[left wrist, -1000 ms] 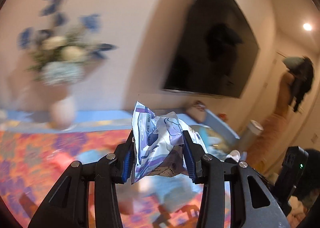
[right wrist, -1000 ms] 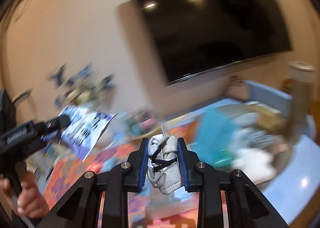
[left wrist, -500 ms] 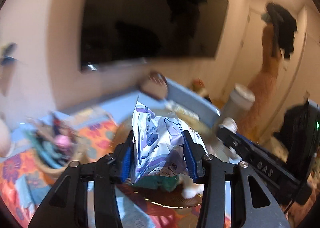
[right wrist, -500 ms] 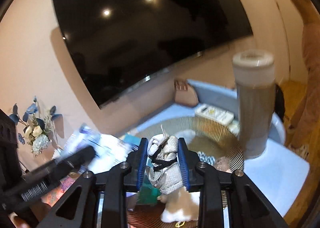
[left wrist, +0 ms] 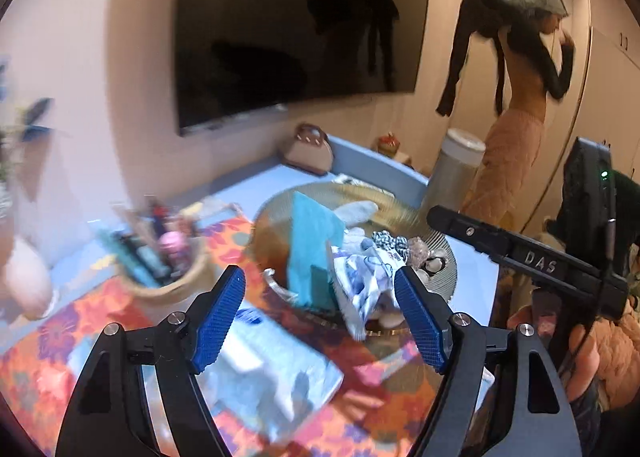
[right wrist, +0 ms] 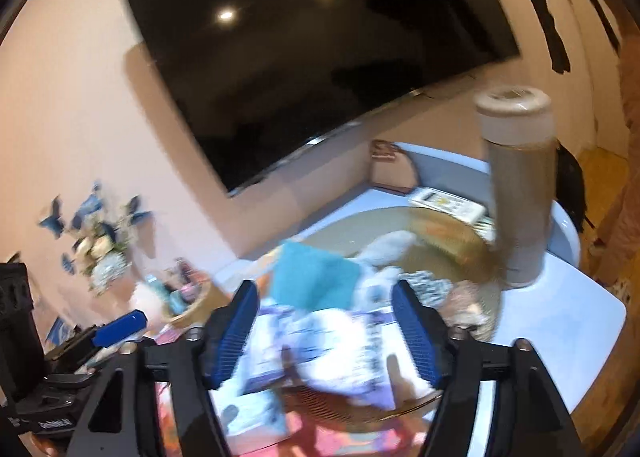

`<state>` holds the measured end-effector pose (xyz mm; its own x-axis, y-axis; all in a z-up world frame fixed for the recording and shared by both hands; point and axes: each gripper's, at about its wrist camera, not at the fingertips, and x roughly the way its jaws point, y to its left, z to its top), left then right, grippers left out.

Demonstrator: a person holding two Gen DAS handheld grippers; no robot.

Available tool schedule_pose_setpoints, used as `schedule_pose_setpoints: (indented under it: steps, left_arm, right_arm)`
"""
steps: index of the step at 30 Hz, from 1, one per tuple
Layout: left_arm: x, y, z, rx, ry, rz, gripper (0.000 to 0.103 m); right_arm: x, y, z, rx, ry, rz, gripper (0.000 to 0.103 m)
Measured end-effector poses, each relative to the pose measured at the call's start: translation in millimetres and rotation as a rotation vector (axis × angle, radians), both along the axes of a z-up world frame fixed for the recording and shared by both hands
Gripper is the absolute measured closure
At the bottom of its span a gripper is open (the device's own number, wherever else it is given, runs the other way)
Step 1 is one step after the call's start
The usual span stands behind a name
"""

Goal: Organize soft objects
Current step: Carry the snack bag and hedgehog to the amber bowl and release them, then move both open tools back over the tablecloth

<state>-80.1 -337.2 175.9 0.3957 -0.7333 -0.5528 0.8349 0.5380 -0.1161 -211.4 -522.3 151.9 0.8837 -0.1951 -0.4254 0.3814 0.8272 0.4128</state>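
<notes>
My left gripper [left wrist: 320, 317] hovers over a round golden tray [left wrist: 400, 205], its jaws opening wide. The purple-and-white packet [left wrist: 360, 289] lies loose beyond the blue pads [left wrist: 224, 313], touching neither, on the tray beside a teal cloth [left wrist: 312, 241] and other soft things. My right gripper [right wrist: 326, 333] is over the same tray [right wrist: 440, 225], jaws opening too, with nothing pressed between them. Below it the packet [right wrist: 320, 341] is a blur. I cannot pick out the small grey-white bundle in the pile. The right gripper's body [left wrist: 520, 257] shows at the right of the left wrist view.
A tall cylinder [right wrist: 516, 185] stands at the tray's right rim, a remote [right wrist: 444, 203] behind it. A wicker basket [left wrist: 160, 257] of small items sits left on the floral cloth [left wrist: 60, 337]. A handbag [left wrist: 310, 153], a wall television and a flower vase [right wrist: 100, 249] line the back.
Both grippers swung right to above the golden tray and opened. The packet left the left jaws and the grey-white bundle left the right jaws.
</notes>
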Motion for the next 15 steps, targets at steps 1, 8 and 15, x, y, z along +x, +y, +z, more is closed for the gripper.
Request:
schedule_pose_setpoints:
  steps: [1, 8, 15]
  left_arm:
    - [-3.8, 18.3, 6.4, -0.017, -0.011, 0.025, 0.023]
    - [-25.9, 129.6, 29.3, -0.076, -0.125, 0.217, 0.001]
    - [-11.6, 250.1, -19.5, -0.029, -0.092, 0.653, 0.001]
  right_arm:
    - [0.7, 11.2, 3.6, -0.017, -0.007, 0.017, 0.022]
    - [7.9, 115.1, 23.5, -0.138, -0.055, 0.223, 0.010]
    - [40.5, 241.1, -22.8, -0.178, 0.013, 0.523, 0.000]
